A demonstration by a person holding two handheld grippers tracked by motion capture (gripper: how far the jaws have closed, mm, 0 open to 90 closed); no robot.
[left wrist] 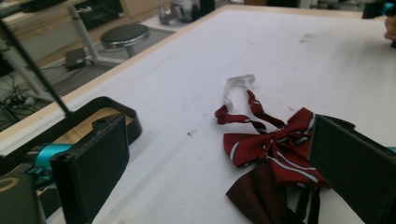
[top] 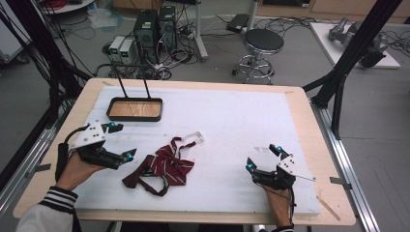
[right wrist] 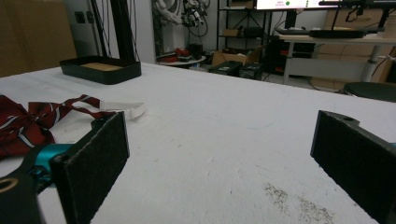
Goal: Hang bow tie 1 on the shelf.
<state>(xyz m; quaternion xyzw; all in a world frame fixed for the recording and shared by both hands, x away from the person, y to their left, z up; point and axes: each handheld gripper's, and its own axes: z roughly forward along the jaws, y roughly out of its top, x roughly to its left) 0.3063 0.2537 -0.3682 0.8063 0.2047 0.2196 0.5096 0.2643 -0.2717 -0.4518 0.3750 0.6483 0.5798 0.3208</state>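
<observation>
A white mat is covering the table. A black tray is sitting at eleven o'clock on the mat. A red bow tie is lying at seven o'clock, between both grippers. The left gripper and right gripper are hovering released, jaws wide apart, grasping nothing.
</observation>
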